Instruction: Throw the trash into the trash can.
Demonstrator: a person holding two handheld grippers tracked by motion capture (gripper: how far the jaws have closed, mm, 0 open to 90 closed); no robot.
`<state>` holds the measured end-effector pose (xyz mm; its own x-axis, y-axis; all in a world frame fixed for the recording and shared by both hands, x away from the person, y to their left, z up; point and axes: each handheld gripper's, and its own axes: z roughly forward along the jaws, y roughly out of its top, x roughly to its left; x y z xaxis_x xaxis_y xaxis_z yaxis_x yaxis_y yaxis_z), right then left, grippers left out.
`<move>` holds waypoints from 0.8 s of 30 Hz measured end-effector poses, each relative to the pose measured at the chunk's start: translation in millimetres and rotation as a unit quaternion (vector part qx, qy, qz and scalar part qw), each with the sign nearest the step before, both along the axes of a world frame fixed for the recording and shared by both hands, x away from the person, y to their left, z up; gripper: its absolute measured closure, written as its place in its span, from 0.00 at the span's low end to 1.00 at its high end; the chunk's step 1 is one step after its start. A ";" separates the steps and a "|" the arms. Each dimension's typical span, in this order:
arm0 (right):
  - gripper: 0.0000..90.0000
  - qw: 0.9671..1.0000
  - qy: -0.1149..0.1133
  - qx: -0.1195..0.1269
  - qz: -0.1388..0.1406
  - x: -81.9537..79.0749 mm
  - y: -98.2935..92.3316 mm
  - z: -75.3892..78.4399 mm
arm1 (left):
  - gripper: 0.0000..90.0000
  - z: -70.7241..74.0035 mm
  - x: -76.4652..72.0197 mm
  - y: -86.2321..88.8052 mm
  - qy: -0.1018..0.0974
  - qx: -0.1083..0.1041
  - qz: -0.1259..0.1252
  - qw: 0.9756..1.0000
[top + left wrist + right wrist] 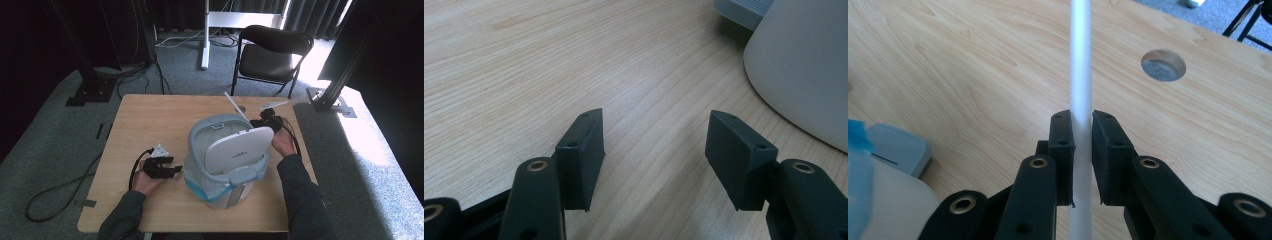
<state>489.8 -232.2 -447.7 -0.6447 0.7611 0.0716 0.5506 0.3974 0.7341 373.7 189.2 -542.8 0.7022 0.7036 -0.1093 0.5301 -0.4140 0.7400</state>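
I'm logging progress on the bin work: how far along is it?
Done: the small grey-white bin already wears a white liner bag with a blue edge, and its lid stands raised. In hand: the right gripper is clamped on a thin white rod beside the bin. Left: whatever the rod is for; the left gripper rests open on the wooden table.

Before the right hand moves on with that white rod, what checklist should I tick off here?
1. Right gripper jaws clamped on the white rod: ok.
2. Rod centred between the pads, not at a corner: ok.
3. Left gripper open with nothing between its jaws, resting beside the bin: ok.
4. Bin lid raised: ok.
5. Blue-edged liner seated all round the rim: cannot tell.
6. Rod's far end clear of the bin frame: cannot tell.
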 end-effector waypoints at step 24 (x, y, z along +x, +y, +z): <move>0.88 0.999 -0.027 0.010 0.022 -7.4 5.2 19.0 | 0.45 -0.2 0.3 0.2 0.001 -0.003 0.000 1.000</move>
<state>482.4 -227.0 -428.7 -0.6811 0.7305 0.0501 0.4915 0.4053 0.7708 374.0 189.4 -543.0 0.7015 0.7034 -0.1146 0.5315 -0.4092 0.7417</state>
